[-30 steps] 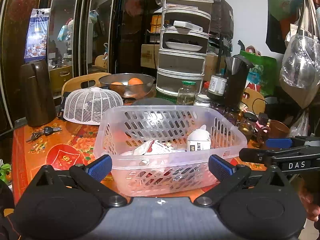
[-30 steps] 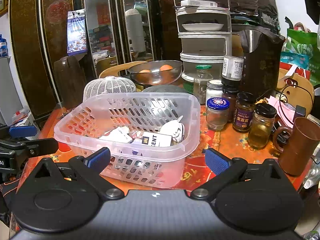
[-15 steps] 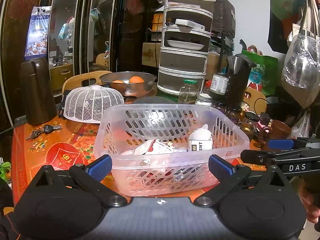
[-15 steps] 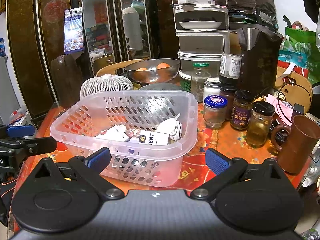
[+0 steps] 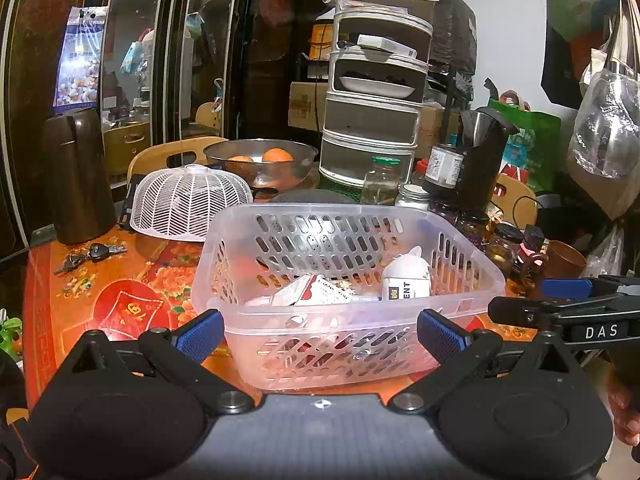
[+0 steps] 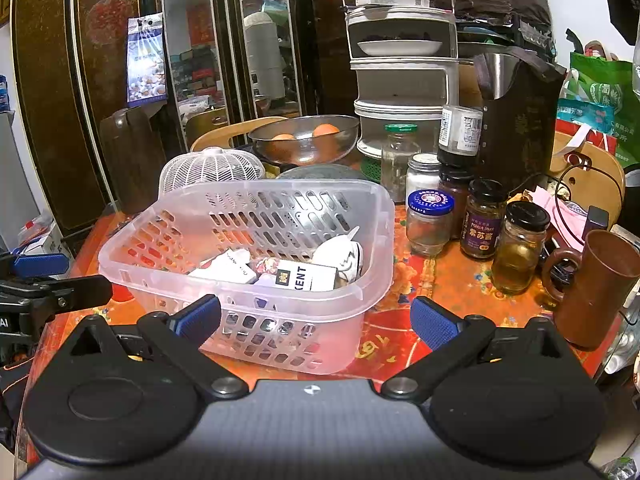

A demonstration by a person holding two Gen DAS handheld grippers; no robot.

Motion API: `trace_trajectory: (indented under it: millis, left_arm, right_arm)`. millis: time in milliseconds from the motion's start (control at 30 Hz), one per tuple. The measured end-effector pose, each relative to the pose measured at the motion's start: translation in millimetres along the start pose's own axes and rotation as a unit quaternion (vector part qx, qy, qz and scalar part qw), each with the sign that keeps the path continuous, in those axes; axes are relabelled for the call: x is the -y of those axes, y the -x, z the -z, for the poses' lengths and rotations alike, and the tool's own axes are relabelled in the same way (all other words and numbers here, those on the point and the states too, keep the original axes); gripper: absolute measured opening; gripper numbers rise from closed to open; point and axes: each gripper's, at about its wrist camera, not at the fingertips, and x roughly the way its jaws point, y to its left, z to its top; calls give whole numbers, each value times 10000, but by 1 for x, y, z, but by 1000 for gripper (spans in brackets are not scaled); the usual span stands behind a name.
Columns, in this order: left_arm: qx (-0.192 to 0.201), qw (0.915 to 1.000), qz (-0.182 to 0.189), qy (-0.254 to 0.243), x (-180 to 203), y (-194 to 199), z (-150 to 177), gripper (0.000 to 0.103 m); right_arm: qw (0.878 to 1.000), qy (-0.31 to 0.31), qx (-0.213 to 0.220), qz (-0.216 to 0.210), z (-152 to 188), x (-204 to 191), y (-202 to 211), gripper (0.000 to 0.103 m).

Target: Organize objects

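Left wrist view: a clear plastic basket point(image 5: 344, 280) with slotted walls is seen at centre frame, standing on the red floral table point(image 5: 100, 292). Small items are piled inside it, among them a white box lettered "KENT" point(image 6: 306, 275) and a crumpled white packet point(image 5: 404, 272). The left gripper point(image 5: 320, 334) is held wide apart before the basket's near wall, nothing between its blue pads point(image 5: 200, 334). The right gripper point(image 6: 316, 320) is likewise spread with nothing gripped, lower centre of its own frame, facing the basket's near right corner. To the basket's upper left a white mesh food cover point(image 5: 188, 202) is set, with keys point(image 5: 90, 254) at left. A steel bowl of oranges point(image 5: 260, 162) stands behind. In the right wrist view, jars point(image 6: 482, 224) and a brown mug point(image 6: 596, 288) crowd the right side.
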Motion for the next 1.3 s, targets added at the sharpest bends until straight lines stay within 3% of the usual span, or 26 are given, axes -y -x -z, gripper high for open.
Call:
trace_trajectory:
  millis: [1300]
  left_arm:
    - [-55,10000,82,13,0,-7,3,103]
  right_arm:
    - [10000,-10,-43,-29,3,0,-3,103]
